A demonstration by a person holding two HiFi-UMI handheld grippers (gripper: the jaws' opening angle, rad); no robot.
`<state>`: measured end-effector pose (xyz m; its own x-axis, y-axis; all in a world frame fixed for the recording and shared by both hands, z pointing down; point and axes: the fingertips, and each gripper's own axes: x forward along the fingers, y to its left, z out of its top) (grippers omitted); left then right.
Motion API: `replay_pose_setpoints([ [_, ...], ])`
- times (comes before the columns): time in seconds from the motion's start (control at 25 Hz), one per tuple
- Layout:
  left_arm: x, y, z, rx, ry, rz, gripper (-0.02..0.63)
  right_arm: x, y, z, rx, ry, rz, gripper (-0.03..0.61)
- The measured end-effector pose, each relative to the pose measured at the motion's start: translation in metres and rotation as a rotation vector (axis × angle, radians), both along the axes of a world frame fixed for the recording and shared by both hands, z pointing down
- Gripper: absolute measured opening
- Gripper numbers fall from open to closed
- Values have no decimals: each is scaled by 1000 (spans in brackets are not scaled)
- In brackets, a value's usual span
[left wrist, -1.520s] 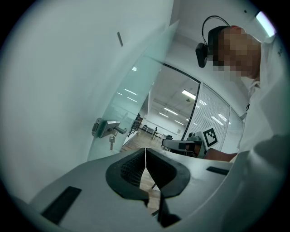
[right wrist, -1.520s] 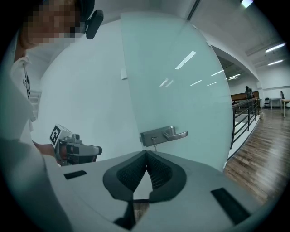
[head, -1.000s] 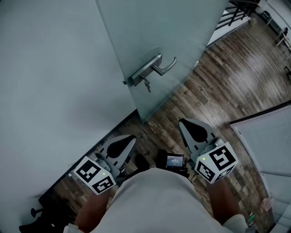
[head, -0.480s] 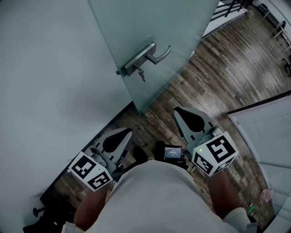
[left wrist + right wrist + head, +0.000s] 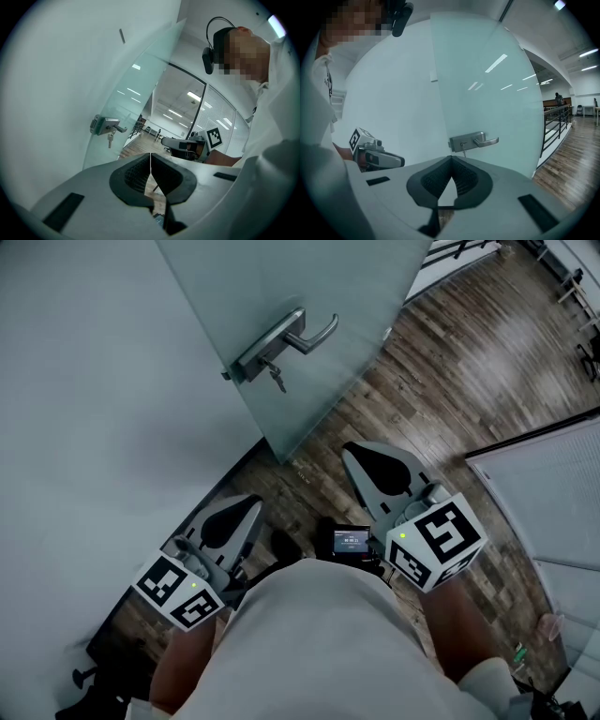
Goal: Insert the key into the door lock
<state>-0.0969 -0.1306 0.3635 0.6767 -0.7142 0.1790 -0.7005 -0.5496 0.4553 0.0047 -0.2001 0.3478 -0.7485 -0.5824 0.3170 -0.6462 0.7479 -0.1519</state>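
— Where the pale wall (image 5: 84, 390) ends, what stands there?

— A frosted glass door (image 5: 309, 296). Its bottom corner comes down onto dark wooden floor (image 5: 450, 399), and the floor runs on past its free edge.

— And the person?

— Seen from above, a light shirt (image 5: 319, 643) fills the bottom of the head view, with a forearm on each side. Each hand carries a gripper, both held low and well short of the door.

— Start with the left gripper (image 5: 251, 504).

— It points toward the wall and the door's lower corner. In its own view the fingers (image 5: 136, 174) are closed tip to tip, with nothing between them. Its marker cube (image 5: 183, 592) sits at the rear.

— The right gripper (image 5: 354, 452)?

— It is aimed at the door. Its fingers (image 5: 436, 180) also meet at the tips and carry nothing. Its marker cube (image 5: 436, 545) sits by the wrist. Between the two grippers, near the shirt, is a small dark device with a lit screen (image 5: 352, 542).

— What is on the door?

— A metal lock plate (image 5: 258, 354) is fixed near the door's left edge, with a lever handle (image 5: 317, 334) reaching out to the right.

— And the key (image 5: 277, 381)?

— It hangs below the lock plate, just left of the lever. The right gripper view shows it directly above the closed fingertips. Whether its blade sits fully in the cylinder is too small to tell. Neither gripper touches it.
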Motion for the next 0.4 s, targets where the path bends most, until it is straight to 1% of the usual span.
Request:
replay_pose_setpoints([
  [0.4, 3, 1, -3, 4, 4, 7, 20, -2, 2, -2, 10, 6, -12, 11],
])
